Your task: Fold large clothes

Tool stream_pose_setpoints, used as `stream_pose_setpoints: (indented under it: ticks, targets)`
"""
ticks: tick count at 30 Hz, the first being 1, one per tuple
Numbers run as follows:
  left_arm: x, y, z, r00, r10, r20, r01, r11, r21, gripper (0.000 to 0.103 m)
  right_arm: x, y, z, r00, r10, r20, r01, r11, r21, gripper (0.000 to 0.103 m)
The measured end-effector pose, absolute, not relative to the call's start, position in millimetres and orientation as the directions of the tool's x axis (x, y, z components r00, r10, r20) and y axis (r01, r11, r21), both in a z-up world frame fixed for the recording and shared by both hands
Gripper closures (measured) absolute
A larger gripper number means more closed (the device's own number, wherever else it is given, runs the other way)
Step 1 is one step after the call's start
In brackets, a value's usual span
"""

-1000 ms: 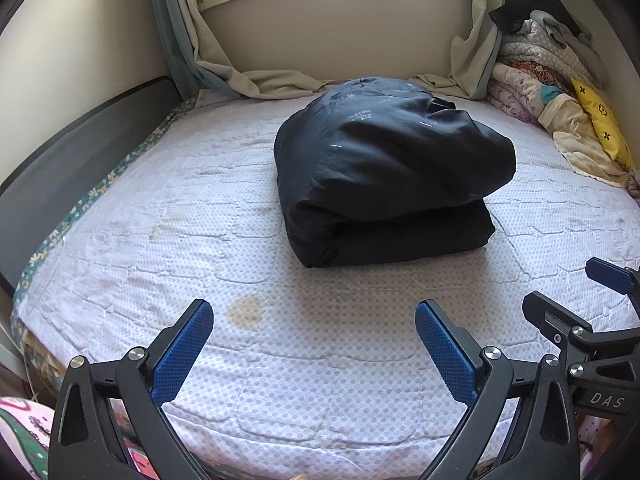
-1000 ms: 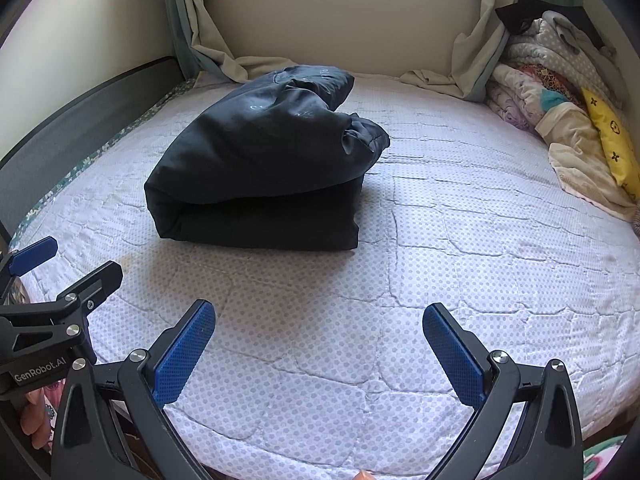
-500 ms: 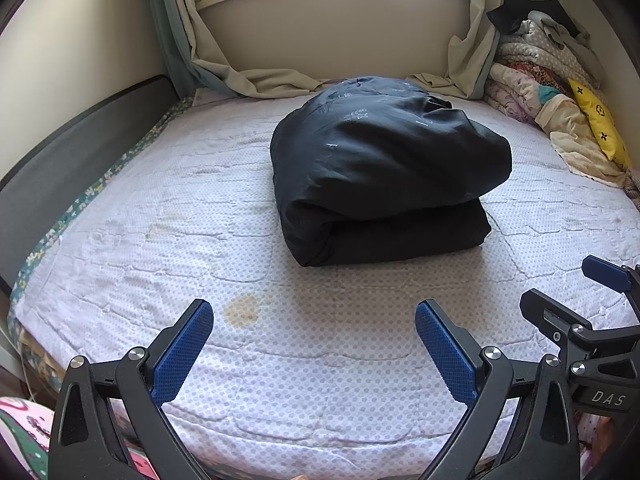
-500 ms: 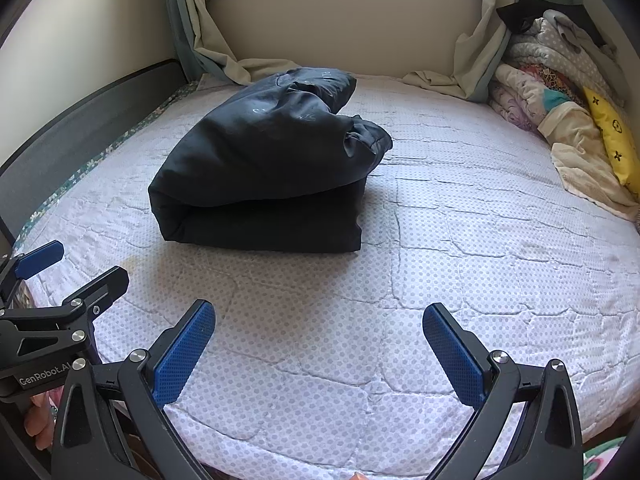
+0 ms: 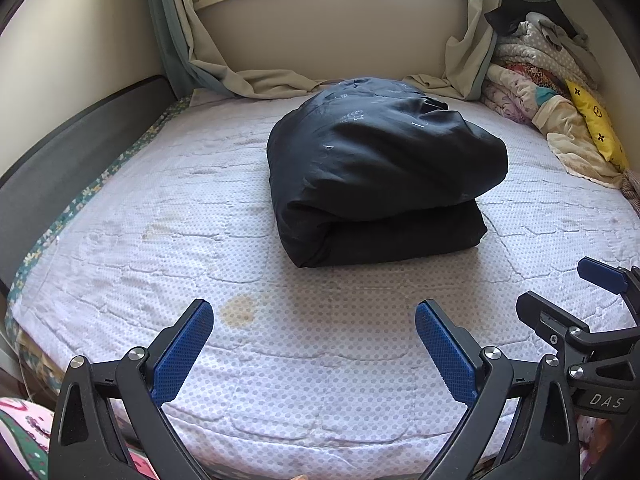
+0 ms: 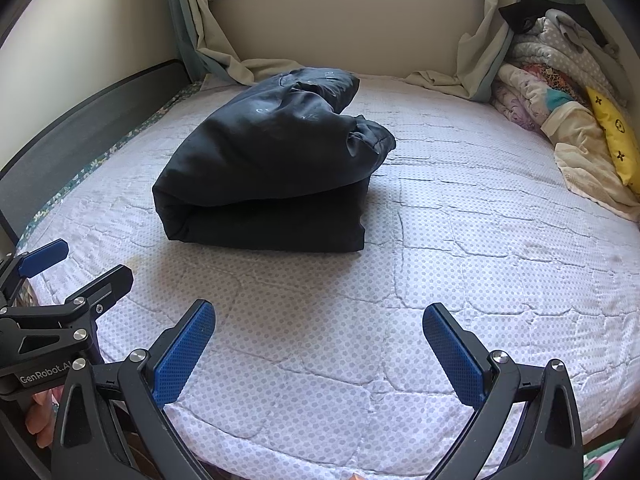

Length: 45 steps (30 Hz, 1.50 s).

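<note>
A folded black jacket [image 5: 380, 168] sits puffed on the bed [image 5: 160, 216], both grippers' fingers [image 5: 184, 350] released and empty; its springy top layer could flop open.

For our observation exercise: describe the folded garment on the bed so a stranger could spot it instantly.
Start at the white quilted mattress under the window. In its middle sits the dark padded garment, folded into a thick bundle. Unlike the pale, patterned bedding pile at the right, it is plain black.
</note>
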State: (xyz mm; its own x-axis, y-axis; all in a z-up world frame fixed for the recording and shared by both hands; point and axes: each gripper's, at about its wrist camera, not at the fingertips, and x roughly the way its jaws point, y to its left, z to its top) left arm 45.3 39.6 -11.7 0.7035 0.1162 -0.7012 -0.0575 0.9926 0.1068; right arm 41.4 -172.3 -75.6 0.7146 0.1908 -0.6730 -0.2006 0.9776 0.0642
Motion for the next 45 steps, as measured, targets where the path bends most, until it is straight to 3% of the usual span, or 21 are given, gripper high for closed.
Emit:
stream_pose_setpoints:
  ticks: [45]
  targets:
    - [48.4,43.1,-14.7,0.699,0.122,-0.704,-0.057,0.992,0.115,0.001,44.3,-170.9,-79.0,0.703,0.204,-0.681,-0.218,0.974,0.066,0.0]
